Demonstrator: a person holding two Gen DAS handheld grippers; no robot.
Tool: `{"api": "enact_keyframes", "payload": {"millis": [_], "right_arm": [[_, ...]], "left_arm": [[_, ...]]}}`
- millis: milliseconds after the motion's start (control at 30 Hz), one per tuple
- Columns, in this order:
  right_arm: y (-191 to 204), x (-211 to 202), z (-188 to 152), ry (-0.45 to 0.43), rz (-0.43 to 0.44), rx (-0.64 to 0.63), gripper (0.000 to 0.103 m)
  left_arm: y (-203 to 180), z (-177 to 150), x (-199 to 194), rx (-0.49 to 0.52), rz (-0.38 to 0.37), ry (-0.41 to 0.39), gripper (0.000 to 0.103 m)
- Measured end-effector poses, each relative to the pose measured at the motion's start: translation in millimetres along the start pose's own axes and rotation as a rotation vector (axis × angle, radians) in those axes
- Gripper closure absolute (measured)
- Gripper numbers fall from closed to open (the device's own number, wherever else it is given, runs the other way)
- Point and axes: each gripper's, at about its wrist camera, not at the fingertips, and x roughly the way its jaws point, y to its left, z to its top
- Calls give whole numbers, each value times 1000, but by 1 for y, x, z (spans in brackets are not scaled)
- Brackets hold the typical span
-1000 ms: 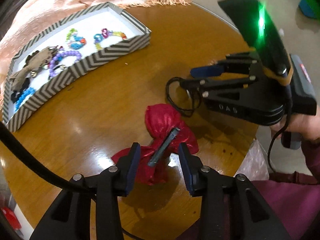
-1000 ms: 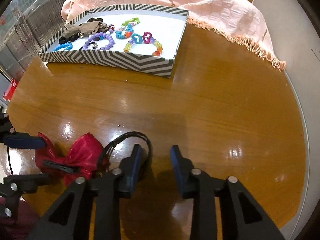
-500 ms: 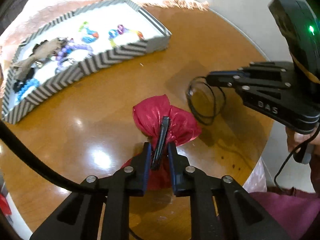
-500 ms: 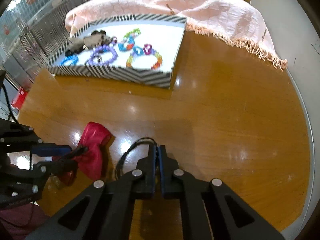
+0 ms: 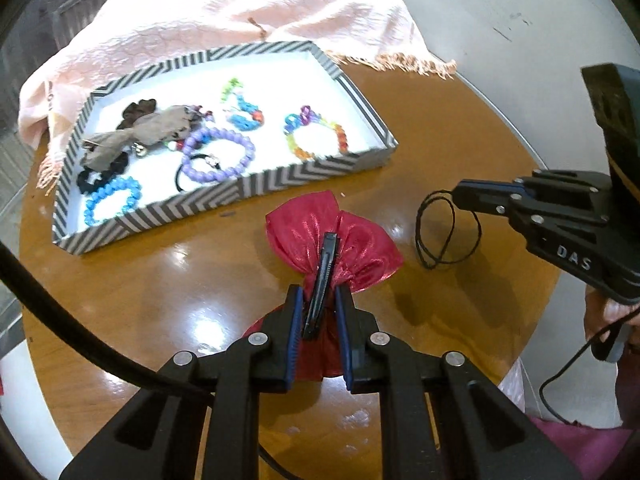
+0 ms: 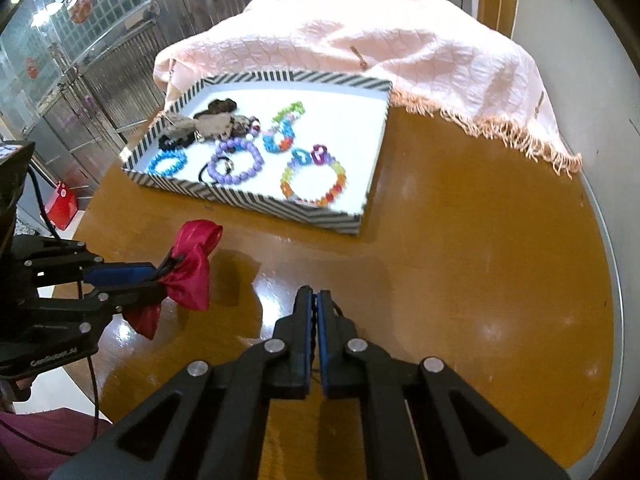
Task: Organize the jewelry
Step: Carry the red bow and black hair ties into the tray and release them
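A red satin bow (image 5: 360,248) on a black hair clip (image 5: 325,264) hangs just above the round wooden table (image 5: 160,280). My left gripper (image 5: 318,292) is shut on the clip. From the right wrist view the left gripper (image 6: 154,277) holds the bow (image 6: 192,272) clear of the wood, with its shadow below. My right gripper (image 6: 314,300) is shut on a thin black cord loop (image 5: 448,232), which dangles from its tip (image 5: 458,196). In its own view the fingers hide nearly all of the cord.
A zigzag-striped tray (image 5: 280,176) with a white floor lies at the far side of the table. It holds purple (image 5: 218,156), blue (image 5: 112,200) and rainbow (image 5: 316,136) bead bracelets and dark scrunchies. A pink fringed cloth (image 6: 360,40) is draped behind it. A hand (image 5: 604,312) grips the right tool.
Both grippers went from open to shut. The left closed on the bow's clip and raised it off the table. The right closed on the black cord and lifted it.
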Motion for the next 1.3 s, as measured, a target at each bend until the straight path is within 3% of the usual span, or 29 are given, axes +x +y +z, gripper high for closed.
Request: {"api": "enact_keyframes", "payload": {"millis": [400, 1300], "right_arm": [[5, -7, 27, -43, 6, -24, 100], [25, 4, 72, -58, 18, -92, 100]], "left_arm": [[17, 25, -5, -50, 81, -55, 95], [53, 44, -11, -128, 134, -94, 96]]}}
